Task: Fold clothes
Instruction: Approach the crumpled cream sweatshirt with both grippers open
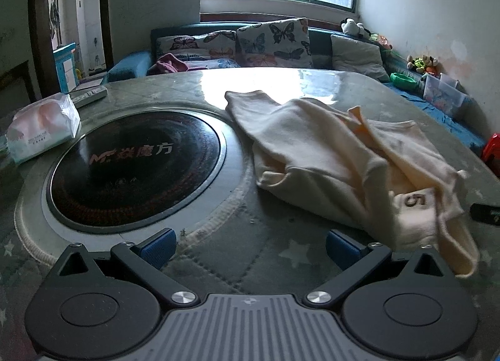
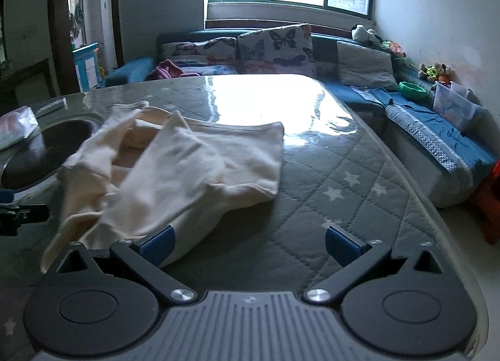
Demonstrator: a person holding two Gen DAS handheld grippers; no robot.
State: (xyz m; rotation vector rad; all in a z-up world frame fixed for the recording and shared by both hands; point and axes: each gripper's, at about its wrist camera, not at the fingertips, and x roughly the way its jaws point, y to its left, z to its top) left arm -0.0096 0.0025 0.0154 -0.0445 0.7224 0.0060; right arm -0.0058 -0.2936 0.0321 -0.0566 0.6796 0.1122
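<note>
A cream garment [image 1: 328, 154] lies crumpled on the grey star-quilted table [image 1: 243, 251], with a patch marked 5 near its front end. My left gripper [image 1: 250, 248] is open just left of that front end, nothing between its blue pads [image 1: 159, 247]. In the right wrist view the same garment [image 2: 175, 170] spreads ahead and to the left. My right gripper [image 2: 250, 243] is open; its left blue pad [image 2: 159, 243] sits over the cloth's near edge, its right one over bare quilt. The other gripper's dark tip [image 2: 18, 214] shows at the left edge.
A round black hotplate [image 1: 134, 167] is set in the table left of the garment. A tissue pack [image 1: 40, 132] and a remote [image 1: 90, 95] lie at the far left. A blue sofa with butterfly cushions [image 1: 268, 42] runs behind the table; a red stool [image 1: 492, 148] stands at right.
</note>
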